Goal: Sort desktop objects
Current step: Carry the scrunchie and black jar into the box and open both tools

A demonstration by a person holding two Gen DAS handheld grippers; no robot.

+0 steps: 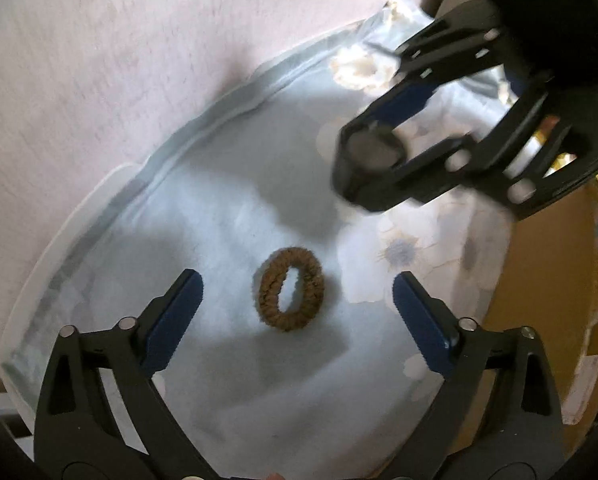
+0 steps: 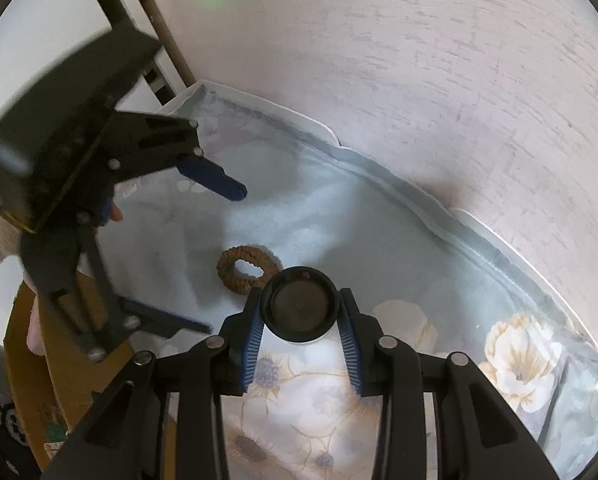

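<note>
hair tie (image 1: 289,289) lies between open left tongs (image 1: 297,310).

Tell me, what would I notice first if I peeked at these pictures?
A fuzzy brown hair tie lies flat on the pale blue flowered cloth, right between the wide-open fingers of the left gripper. Beside it, the right gripper pinches a round black cap above the cloth.
</note>
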